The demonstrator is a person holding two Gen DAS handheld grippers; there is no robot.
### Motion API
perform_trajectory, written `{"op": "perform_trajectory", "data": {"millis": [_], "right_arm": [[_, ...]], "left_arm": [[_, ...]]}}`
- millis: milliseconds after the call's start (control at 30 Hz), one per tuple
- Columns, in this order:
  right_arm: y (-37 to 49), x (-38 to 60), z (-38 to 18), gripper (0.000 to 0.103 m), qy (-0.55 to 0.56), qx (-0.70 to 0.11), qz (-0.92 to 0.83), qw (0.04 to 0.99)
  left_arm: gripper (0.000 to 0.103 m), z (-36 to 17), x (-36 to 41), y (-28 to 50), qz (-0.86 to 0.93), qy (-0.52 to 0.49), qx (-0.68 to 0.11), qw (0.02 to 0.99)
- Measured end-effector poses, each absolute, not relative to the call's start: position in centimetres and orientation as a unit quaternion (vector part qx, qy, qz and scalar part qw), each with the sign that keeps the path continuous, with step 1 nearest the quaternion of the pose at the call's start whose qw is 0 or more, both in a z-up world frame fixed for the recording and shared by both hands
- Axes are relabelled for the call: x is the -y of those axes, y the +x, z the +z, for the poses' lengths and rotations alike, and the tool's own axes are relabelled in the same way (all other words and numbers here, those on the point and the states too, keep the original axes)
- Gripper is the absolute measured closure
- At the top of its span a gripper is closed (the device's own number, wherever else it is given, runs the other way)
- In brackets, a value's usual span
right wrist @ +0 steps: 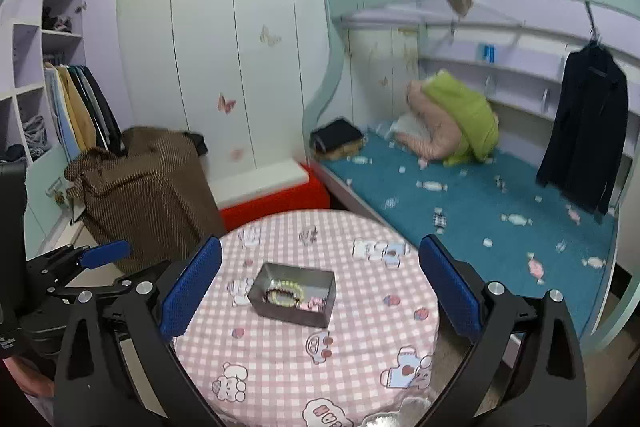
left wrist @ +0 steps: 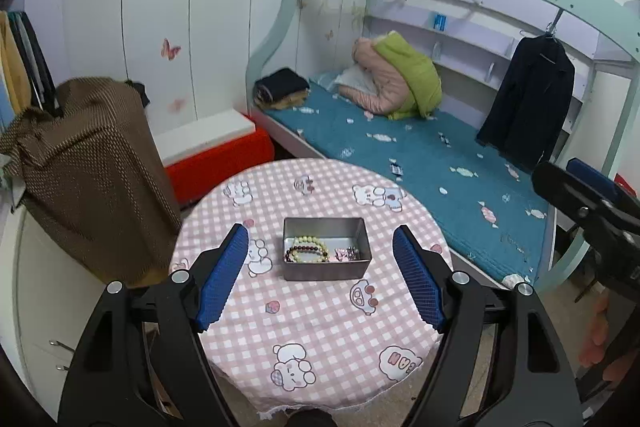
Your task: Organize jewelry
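A small metal tin [left wrist: 326, 269] stands in the middle of a round table with a pink checked cloth [left wrist: 312, 339]. Inside lie bead bracelets [left wrist: 307, 250], pale green and dark red, and a small pink piece [left wrist: 346, 253]. My left gripper [left wrist: 320, 275] is open and empty, held above the table just before the tin. In the right wrist view the tin [right wrist: 292, 311] with the bracelets [right wrist: 285, 293] sits ahead of my right gripper [right wrist: 320, 291], which is open and empty. The left gripper also shows at that view's left edge [right wrist: 86, 259].
A bunk bed with a blue mattress [left wrist: 424, 163] stands right of the table. A brown covered case [left wrist: 88, 171] stands to the left, a red and white bench [left wrist: 216, 151] behind. A dark jacket [left wrist: 528, 103] hangs from the bed frame.
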State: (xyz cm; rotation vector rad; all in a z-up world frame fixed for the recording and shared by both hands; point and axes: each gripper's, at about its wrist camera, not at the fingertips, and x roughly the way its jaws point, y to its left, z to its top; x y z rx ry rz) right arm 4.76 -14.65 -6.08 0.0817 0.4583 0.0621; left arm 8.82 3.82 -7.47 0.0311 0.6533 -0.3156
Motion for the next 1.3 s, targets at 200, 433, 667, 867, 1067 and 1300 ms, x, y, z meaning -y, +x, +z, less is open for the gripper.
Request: {"op": "perform_trajectory", "data": {"millis": [200, 433, 667, 867, 1067, 1300], "right_arm": [[1.7, 14.2, -4.8, 0.008, 0.033, -0.195, 0.026, 0.98], [-0.8, 14.1, -4.2, 0.008, 0.036, -0.174, 0.026, 0.984], [-2.0, 13.7, -3.4, 0.008, 0.031, -0.16, 0.027, 0.986], [-2.7, 13.0, -3.5, 0.008, 0.019, -0.15, 0.026, 0.988], [-2.9, 12.5, -3.9, 0.008, 0.019, -0.152, 0.029, 0.988], [-3.5, 11.9, -3.7, 0.008, 0.009, -0.146, 0.024, 0.989]], "left_arm": [[0.024, -5.4, -3.5, 5.9, -0.154, 0.019, -0.283, 0.946], [0.024, -4.4, -3.2, 2.9, -0.158, 0.03, -0.261, 0.952], [0.024, -3.8, -3.3, 0.5, -0.152, 0.034, -0.235, 0.959], [0.024, -3.5, -3.9, -0.2, -0.139, 0.031, -0.228, 0.963], [0.024, -3.6, -4.6, -0.9, -0.136, 0.031, -0.224, 0.965], [0.024, -3.5, -5.1, -1.3, -0.14, 0.026, -0.222, 0.965]]}}
